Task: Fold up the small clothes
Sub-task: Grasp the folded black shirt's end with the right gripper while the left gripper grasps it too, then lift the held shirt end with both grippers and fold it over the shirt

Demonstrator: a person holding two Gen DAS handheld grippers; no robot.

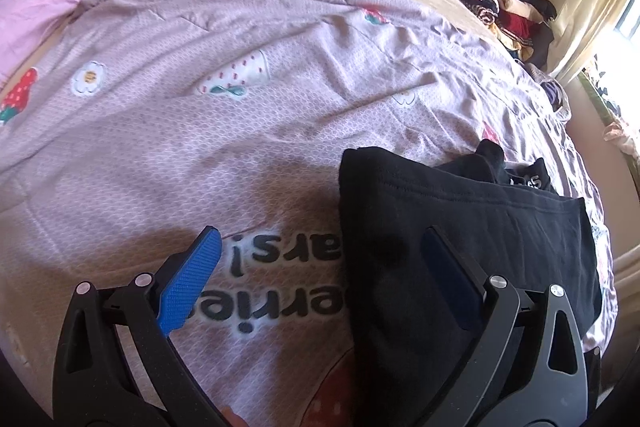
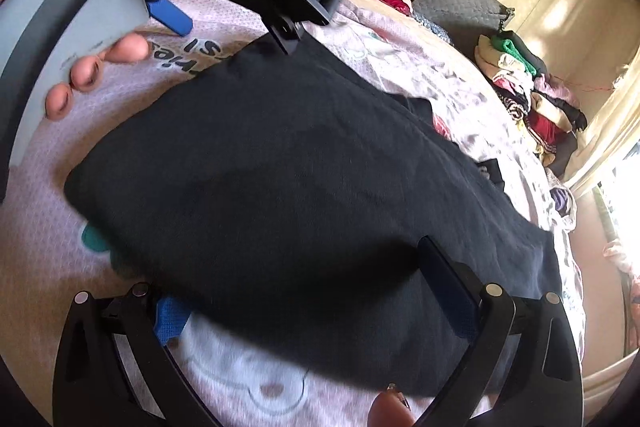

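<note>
Left wrist view: the left gripper [image 1: 320, 267] hovers spread wide over a pink printed bedspread [image 1: 200, 115], its right finger above the near-left edge of the black garment [image 1: 460, 227], which lies ahead and to its right.

Right wrist view: the right gripper [image 2: 316, 291] straddles the garment's [image 2: 288, 179] near edge, fingers wide (nothing pinched), the cloth's long axis running left to right before it; this claw seems nearer.
</note>
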